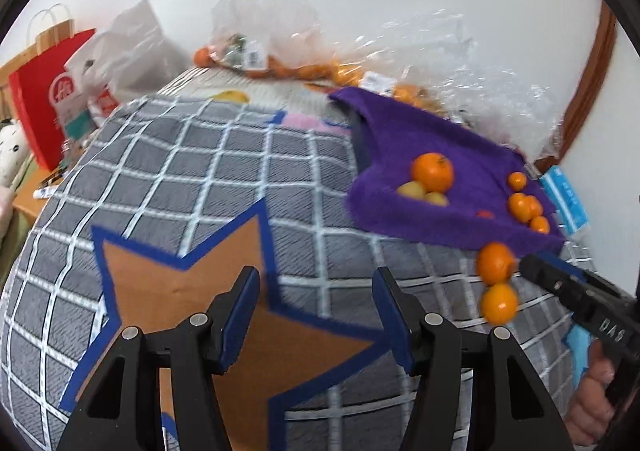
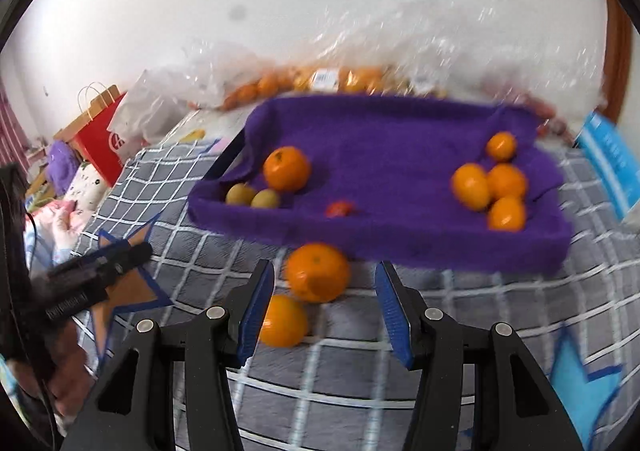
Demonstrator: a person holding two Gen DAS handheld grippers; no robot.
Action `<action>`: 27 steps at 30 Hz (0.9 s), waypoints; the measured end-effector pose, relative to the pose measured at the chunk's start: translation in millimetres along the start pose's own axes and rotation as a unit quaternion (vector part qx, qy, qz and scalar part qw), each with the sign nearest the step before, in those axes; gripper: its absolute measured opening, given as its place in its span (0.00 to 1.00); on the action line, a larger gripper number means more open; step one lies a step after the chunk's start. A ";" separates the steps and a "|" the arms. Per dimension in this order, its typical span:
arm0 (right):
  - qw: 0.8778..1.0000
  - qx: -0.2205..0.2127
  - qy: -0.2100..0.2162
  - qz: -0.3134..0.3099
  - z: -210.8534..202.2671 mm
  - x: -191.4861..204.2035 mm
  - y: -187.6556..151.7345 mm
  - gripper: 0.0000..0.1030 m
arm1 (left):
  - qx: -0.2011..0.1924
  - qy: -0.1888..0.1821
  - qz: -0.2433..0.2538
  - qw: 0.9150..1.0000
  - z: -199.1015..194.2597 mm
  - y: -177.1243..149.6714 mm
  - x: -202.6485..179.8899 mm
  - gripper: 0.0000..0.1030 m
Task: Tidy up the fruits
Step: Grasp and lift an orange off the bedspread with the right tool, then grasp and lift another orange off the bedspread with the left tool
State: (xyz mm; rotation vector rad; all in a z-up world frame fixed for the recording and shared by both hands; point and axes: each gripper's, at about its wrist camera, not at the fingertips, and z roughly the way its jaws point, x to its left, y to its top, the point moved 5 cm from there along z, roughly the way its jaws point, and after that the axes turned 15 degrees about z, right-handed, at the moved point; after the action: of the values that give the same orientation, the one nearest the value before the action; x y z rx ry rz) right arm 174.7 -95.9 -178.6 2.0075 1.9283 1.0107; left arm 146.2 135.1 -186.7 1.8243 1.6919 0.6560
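Both my grippers, left (image 1: 316, 311) and right (image 2: 324, 307), are empty w/ jaws apart; 2 oranges (image 2: 318, 273) loose by tray (image 2: 400, 243) front edge — imo center right jaws on nearest 1 b4 squeezing.

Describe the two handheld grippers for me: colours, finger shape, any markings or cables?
Both are matte black plastic. The left gripper and right gripper each have two angular linkage arms with silver pivot pins, ending in flat blue ribbed pads. Seen from the side, the right gripper's body carries white lettering, too blurred to read fully. A dark cable hangs beside the left gripper's handle in the right wrist view. No sleeves are visible.
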 end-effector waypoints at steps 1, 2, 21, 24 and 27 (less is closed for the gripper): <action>1.000 0.002 0.000 -0.001 3.5 2.7 -0.8 0.51 | -0.002 0.004 -0.002 1.000 1.0 -2.3 2.5 0.54; 1.000 0.003 -0.001 -0.002 6.1 4.4 -1.1 0.51 | -0.005 0.005 -0.005 1.000 2.2 -4.8 4.8 0.54; 0.999 0.037 -0.007 0.027 42.4 1.3 -1.1 0.42 | -0.020 -0.060 -0.056 0.996 3.0 -11.7 18.6 0.59; 0.998 0.039 0.016 0.040 31.8 -1.7 -0.6 0.42 | -0.019 -0.061 -0.050 0.997 2.6 -11.7 16.2 0.61; 0.999 0.021 0.025 0.038 15.2 -6.2 1.7 0.42 | -0.018 -0.060 -0.047 0.997 3.0 -11.5 15.0 0.62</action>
State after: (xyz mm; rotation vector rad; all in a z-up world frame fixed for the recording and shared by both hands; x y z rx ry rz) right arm 185.3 -97.1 -191.2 2.1115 1.9281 1.0570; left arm 141.2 150.3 -197.1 1.7131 1.6635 0.5231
